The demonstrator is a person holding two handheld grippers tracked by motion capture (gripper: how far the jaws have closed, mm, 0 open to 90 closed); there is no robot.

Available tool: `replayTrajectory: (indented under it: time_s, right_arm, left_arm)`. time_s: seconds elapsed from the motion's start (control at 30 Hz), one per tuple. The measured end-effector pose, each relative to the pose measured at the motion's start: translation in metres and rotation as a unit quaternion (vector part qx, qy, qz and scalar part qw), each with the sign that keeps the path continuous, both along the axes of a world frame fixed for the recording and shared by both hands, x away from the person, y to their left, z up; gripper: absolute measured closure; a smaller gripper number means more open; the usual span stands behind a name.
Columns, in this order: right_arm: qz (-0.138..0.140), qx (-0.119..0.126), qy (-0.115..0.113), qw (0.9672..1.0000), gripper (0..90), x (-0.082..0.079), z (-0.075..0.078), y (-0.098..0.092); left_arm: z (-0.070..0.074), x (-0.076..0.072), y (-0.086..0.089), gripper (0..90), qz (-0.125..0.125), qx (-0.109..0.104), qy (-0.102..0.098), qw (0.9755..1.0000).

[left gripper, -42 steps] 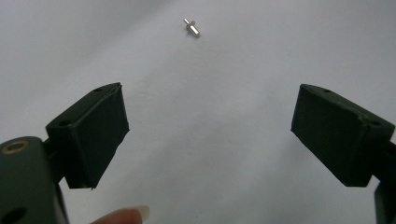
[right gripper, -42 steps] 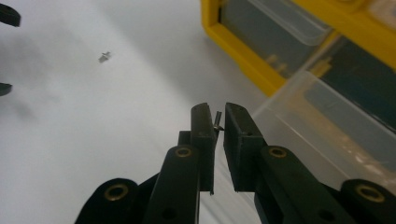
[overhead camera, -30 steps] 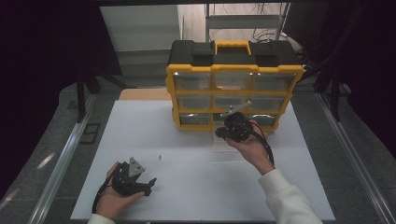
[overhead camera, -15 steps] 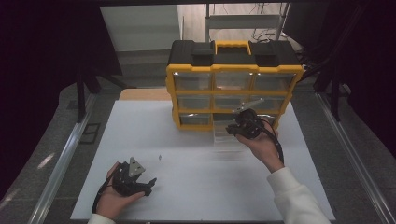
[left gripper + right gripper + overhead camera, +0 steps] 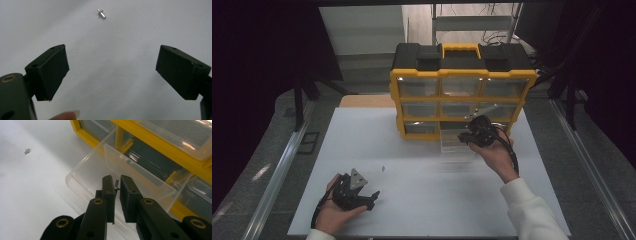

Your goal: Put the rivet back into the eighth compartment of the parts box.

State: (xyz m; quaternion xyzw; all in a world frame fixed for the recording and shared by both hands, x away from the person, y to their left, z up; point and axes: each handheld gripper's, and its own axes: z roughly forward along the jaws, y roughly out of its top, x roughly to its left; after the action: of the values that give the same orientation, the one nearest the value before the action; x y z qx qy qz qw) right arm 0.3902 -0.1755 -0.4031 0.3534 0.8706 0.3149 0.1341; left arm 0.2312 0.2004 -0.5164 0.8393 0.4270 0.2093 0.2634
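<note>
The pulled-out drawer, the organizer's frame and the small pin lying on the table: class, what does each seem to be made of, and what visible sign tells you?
Pulled-out drawer: likely clear, glossy plastic; the table shows through its walls.
Organizer's frame: apparently moulded plastic, yellow with a black top, smooth and faintly shiny.
Small pin: probably metal; silvery, with bright glints.

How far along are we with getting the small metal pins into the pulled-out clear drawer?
Done: the clear drawer is pulled out of the yellow organizer. In hand: the right gripper pinches one small pin above the drawer, not yet released. Left: a second pin lies on the white table before the open left gripper.
</note>
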Motion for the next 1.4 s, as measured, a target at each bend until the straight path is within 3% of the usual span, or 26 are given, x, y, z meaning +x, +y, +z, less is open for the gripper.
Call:
replayTrajectory:
  time_s: [0.8, 0.87, 1.0, 1.1, 1.2, 1.27, 1.4]
  right_arm:
    - [-0.027, -0.013, 0.013, 0.9995, 79.5, 0.019, -0.017, 0.007]
    - [-0.028, -0.006, 0.009, 0.9995, 73.0, 0.019, -0.017, 0.008]
    - [-0.038, 0.003, -0.007, 0.9993, 47.0, 0.016, -0.015, 0.009]
    - [-0.034, 0.01, -0.009, 0.9993, 35.9, 0.014, -0.014, 0.012]
    - [-0.024, 0.019, -0.01, 0.9995, 29.9, 0.009, -0.013, 0.016]
    - [-0.004, 0.036, 0.002, 0.9993, 28.5, 0.006, -0.012, 0.02]
    - [0.019, 0.045, -0.001, 0.9988, 27.7, -0.002, -0.01, 0.03]
  left_arm:
    - [0.0, 0.0, 0.0, 11.4, -0.001, 0.002, -0.001, 1.0]
    - [0.0, 0.0, 0.0, 11.4, 0.0, 0.002, -0.001, 1.0]
    - [0.001, -0.001, 0.0, 11.4, -0.002, 0.004, -0.001, 1.0]
    - [0.001, -0.001, 0.0, 11.4, -0.002, 0.005, -0.002, 1.0]
    - [0.001, -0.002, -0.001, 11.4, -0.001, 0.003, -0.003, 1.0]
    - [0.001, -0.002, -0.001, 11.4, -0.001, 0.003, -0.003, 1.0]
    - [0.002, -0.002, 0.0, 11.4, 0.002, 0.0, -0.004, 1.0]
